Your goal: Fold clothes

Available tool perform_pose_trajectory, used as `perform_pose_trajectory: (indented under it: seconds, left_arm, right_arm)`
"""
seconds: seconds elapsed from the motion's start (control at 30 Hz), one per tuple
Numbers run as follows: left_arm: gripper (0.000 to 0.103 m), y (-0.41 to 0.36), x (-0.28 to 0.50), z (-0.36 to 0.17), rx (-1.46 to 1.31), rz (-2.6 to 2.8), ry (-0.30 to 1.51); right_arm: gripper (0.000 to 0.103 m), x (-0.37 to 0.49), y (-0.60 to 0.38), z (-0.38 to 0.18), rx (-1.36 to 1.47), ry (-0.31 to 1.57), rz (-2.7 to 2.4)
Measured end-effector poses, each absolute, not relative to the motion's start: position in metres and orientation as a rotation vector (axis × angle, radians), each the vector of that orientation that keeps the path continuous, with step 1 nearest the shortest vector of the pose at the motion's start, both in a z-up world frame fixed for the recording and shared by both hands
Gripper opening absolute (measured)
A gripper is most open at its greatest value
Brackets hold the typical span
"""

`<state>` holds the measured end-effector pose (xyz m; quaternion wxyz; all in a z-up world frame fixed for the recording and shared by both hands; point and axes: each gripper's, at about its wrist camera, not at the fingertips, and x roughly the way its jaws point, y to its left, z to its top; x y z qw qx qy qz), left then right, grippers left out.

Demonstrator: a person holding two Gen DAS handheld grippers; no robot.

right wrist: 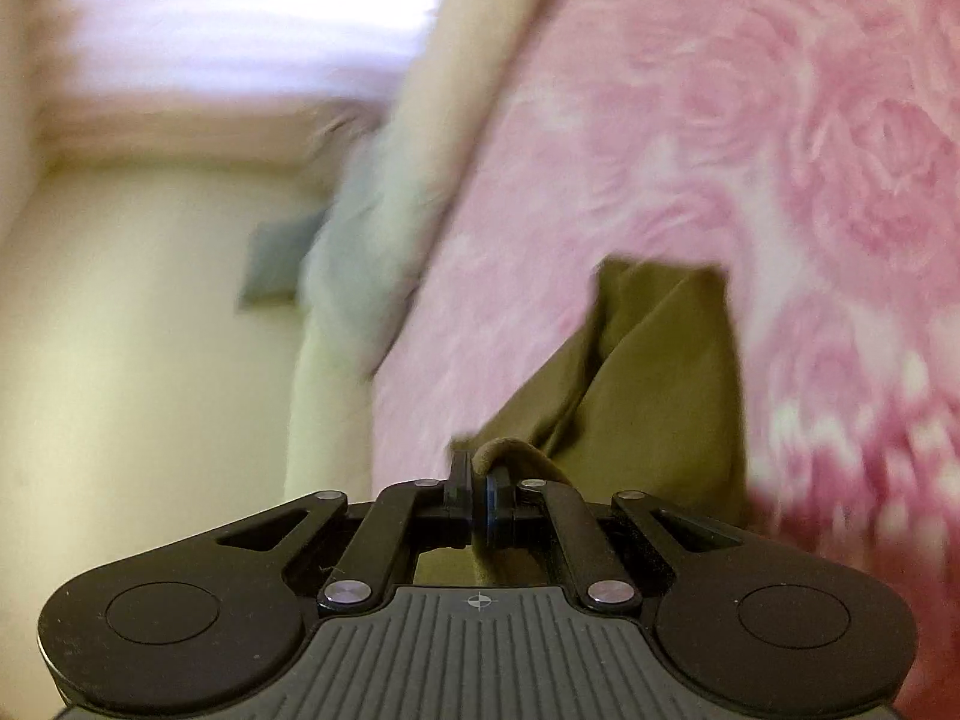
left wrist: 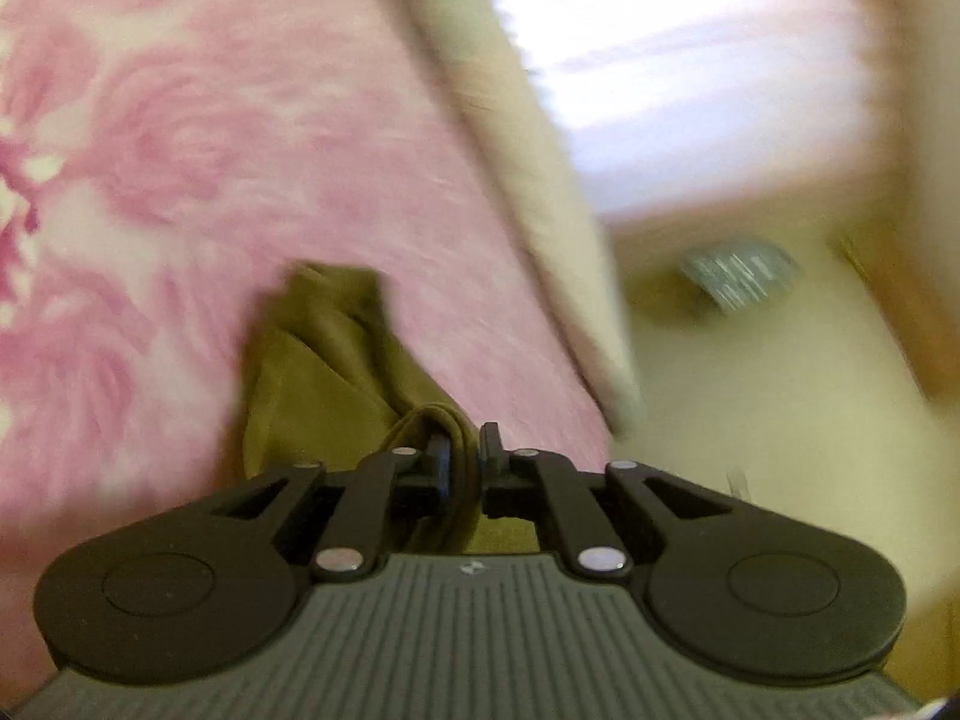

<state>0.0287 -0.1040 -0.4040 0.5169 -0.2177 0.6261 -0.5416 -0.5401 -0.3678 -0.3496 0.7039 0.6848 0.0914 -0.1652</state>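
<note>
Over pink blanket [left wrist: 180,150], olive garment [left wrist: 324,372] stretching lengthwise away

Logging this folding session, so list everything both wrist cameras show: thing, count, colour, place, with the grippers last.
Garment: one, olive-brown, bunched, hanging over the blanket, an edge in each gripper.
Blanket: one, pink with a rose pattern, covering the bed.
Bed edge: one, cream, beside the blanket.
Floor: pale cream, next to the bed.
Grey object: one, on the floor; too blurred to identify.
Window: bright white, far end of the room.
Left gripper: one, black, closed on the garment.
Right gripper: one, black, closed on the garment.
</note>
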Motion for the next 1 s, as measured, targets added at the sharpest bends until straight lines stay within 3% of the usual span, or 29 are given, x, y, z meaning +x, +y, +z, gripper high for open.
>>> perform_pose_trajectory:
  seconds: [0.07, 0.13, 0.2, 0.27, 0.37, 0.47, 0.57, 0.73, 0.83, 0.9, 1.0]
  left_arm:
    - [0.015, -0.124, 0.04, -0.424, -0.553, -1.238, 1.551]
    - [0.016, -0.135, 0.051, -0.439, -0.599, -1.204, 1.574]
    - [0.021, -0.136, 0.058, -0.443, -0.664, -1.186, 1.563]
    - [0.023, -0.136, 0.064, -0.443, -0.687, -1.201, 1.53]
    - [0.023, -0.134, 0.06, -0.439, -0.607, -1.284, 1.489]
    - [0.023, -0.12, 0.048, -0.422, -0.409, -1.408, 1.323]
    - [0.023, -0.09, 0.028, -0.393, -0.175, -1.516, 1.057]
    - [0.023, -0.065, -0.035, -0.358, 0.262, -1.67, 0.708]
    - [0.022, -0.062, -0.07, -0.348, 0.476, -1.746, 0.58]
    - [0.022, -0.073, -0.078, -0.357, 0.481, -1.792, 0.656]
    - [0.02, -0.088, -0.077, -0.37, 0.448, -1.733, 0.731]
  right_arm:
    - [0.002, -0.526, -0.394, -0.378, 1.609, 0.203, -0.448]
    - [0.013, -0.519, -0.409, -0.404, 1.678, 0.199, -0.514]
    - [0.049, -0.524, -0.415, -0.424, 1.742, 0.126, -0.539]
    - [0.06, -0.534, -0.416, -0.428, 1.752, 0.02, -0.512]
    - [0.06, -0.547, -0.421, -0.424, 1.712, -0.041, -0.474]
    - [0.06, -0.554, -0.409, -0.408, 1.523, 0.064, -0.448]
    - [0.06, -0.563, -0.377, -0.384, 1.187, 0.226, -0.53]
    - [0.06, -0.541, -0.288, -0.339, 0.39, 0.509, -0.663]
    - [0.059, -0.513, -0.253, -0.341, 0.151, 0.634, -0.57]
    - [0.013, -0.501, -0.245, -0.347, 0.141, 0.692, -0.485]
    - [0.012, -0.494, -0.261, -0.358, 0.303, 0.656, -0.481]
